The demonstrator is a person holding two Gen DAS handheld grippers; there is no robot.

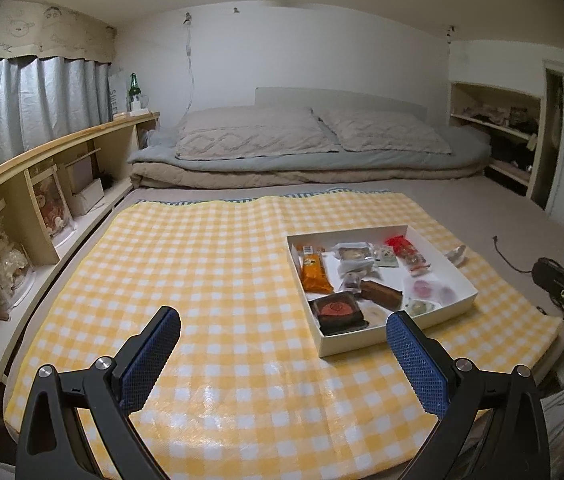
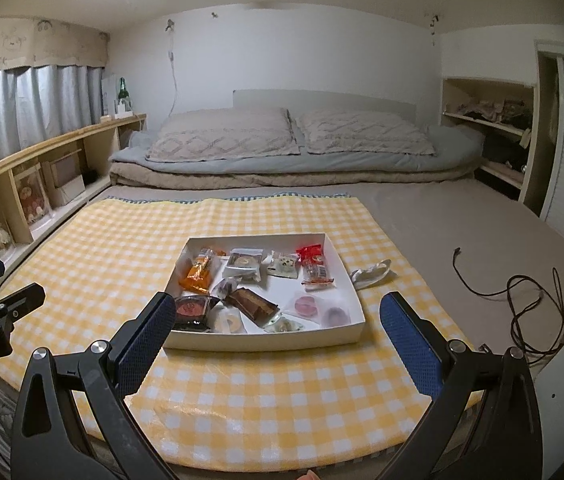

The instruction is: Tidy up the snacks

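A shallow white cardboard box (image 2: 345, 280) of wrapped snacks (image 2: 252, 306), crinkly orange, red and clear packets, lies on the glossy yellow-checked cloth (image 2: 242, 400) covering the surface. Both claws hover low before it, the left claw (image 1: 283, 356) and right claw (image 2: 278, 338) spread wide, released, blue textured pads (image 2: 413, 348) empty.

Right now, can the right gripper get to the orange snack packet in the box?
Probably yes: the right gripper is open, the orange snack packet lies uncovered in the open white box, nothing between.
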